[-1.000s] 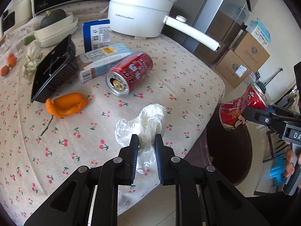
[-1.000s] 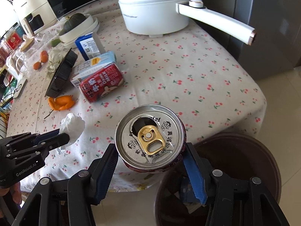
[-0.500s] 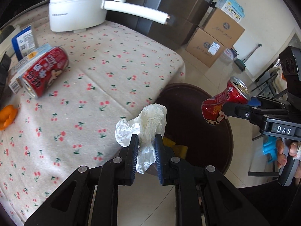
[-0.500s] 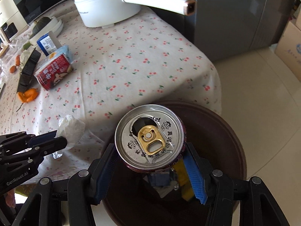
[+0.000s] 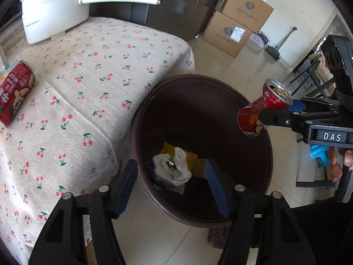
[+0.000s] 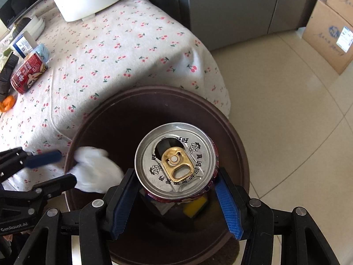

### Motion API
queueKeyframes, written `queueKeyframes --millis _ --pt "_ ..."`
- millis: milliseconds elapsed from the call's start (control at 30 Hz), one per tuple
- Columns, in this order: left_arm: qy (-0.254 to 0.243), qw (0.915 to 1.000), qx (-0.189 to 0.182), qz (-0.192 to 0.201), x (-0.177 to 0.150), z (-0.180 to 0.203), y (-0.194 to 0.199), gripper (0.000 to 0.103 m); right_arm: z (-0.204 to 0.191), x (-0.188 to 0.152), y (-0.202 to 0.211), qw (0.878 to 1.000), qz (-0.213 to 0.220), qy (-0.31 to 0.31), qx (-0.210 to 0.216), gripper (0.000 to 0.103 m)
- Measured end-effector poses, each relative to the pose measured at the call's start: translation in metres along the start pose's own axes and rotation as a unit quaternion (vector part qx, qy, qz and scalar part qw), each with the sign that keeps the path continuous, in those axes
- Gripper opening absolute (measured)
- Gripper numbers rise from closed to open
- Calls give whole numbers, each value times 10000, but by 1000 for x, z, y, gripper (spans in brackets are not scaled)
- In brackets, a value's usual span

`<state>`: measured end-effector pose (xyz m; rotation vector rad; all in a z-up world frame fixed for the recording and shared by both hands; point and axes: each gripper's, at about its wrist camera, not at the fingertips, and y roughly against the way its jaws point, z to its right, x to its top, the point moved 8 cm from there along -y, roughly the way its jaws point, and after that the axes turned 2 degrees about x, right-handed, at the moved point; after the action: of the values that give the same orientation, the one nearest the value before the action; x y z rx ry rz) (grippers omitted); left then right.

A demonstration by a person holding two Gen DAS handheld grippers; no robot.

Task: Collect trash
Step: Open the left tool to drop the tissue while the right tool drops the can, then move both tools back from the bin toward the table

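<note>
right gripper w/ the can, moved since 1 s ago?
Yes. The right gripper, shut on the can, has gone from above the table edge to over the open bin, off the table's side.

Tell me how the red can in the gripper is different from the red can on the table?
The held can hangs over the bin, clamped in the right gripper; the table can lies on its side on the cherry tablecloth, untouched. Both are red with cartoon faces.

Red can (image 6: 176,161) with gold tab, dark brown bin (image 5: 253,114), cherry-print tablecloth (image 5: 88,88), white pot (image 5: 53,15)
</note>
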<state>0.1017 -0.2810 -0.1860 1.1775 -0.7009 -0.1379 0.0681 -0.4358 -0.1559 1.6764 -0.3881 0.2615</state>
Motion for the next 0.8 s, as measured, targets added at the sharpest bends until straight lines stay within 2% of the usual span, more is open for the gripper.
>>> queueKeyframes --millis 167,467,500,567,800 --pt "127 9990 433 32 0 -24 10 87 -6 0 -6 9999 -91 101 8 62" --pt "395 9958 810 186 -11 -65 40 94 -30 -6 -19 9987 -382 249 221 63" --pt "426 9953 846 211 -13 -69 44 95 -33 -6 -19 9986 -385 272 248 65" --pt "484 9941 935 243 -15 -77 50 98 -39 -5 -17 9986 -342 316 250 82" --pt "624 9892 1261 405 -21 -104 73 101 -52 5 -11 9991 -198 361 124 94"
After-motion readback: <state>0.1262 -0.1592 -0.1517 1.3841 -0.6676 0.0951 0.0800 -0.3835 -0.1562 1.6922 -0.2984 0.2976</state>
